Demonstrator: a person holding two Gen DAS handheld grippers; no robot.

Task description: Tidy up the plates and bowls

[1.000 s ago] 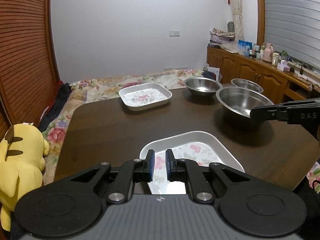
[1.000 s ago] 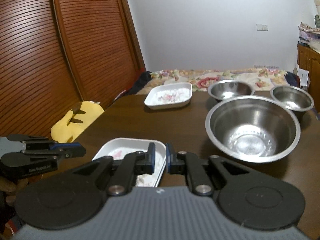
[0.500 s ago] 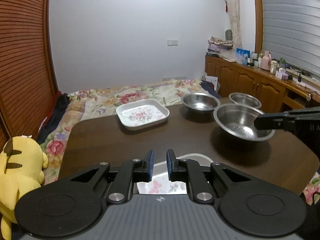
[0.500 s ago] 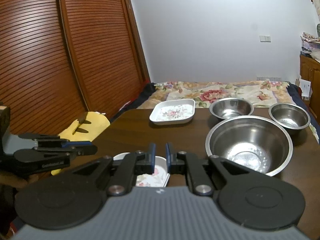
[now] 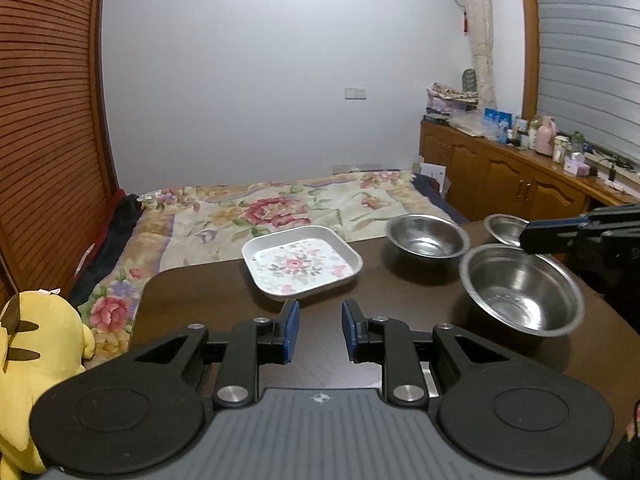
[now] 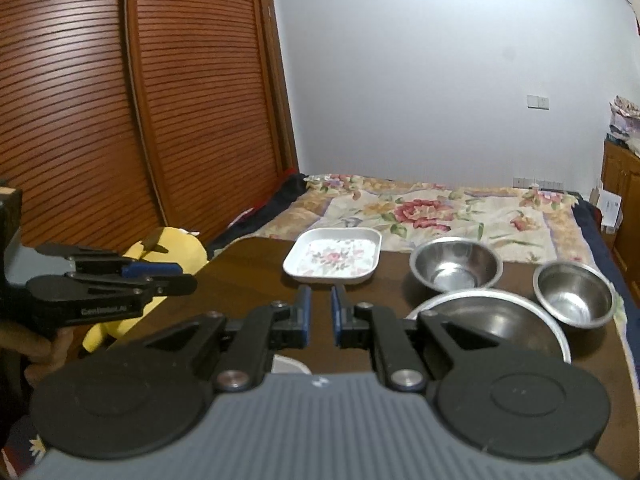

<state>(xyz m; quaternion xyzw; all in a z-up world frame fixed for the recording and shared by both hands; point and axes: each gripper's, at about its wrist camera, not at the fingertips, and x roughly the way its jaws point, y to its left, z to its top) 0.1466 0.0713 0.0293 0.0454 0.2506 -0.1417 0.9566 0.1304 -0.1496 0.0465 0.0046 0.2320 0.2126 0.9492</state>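
- The left gripper (image 5: 319,336) fills the lower middle of the left wrist view, aimed forward and slightly down over the dark table (image 5: 208,300); its jaws are opening, with nothing between the blue pads (image 5: 293,330).
- In the right wrist view this gripper shows side-on at the left edge, held level, with part of the person's hand (image 6: 38,344) beneath it, mostly cut off.
- The right gripper (image 6: 319,314) sits in the lower middle of its own view, jaws nearly together and empty.
- From the left wrist view only its dark front end shows at the right edge, crossing in front of the small steel bowl (image 5: 503,229).
- The floral plate (image 5: 301,265) lies at the centre of the left wrist view, near the table's far edge, just beyond the left fingertips.
- The medium steel bowl (image 5: 426,236) stands right of the plate; the large steel bowl (image 5: 520,289) sits at the right, nearer the camera, apparently tilted.
- In the right wrist view, the large bowl's near half is hidden behind the right gripper's body.
- A second white dish (image 6: 289,365) is only a sliver under the right gripper, its pattern hidden.
- A yellow plush toy (image 5: 32,364) is cut off at the lower left.
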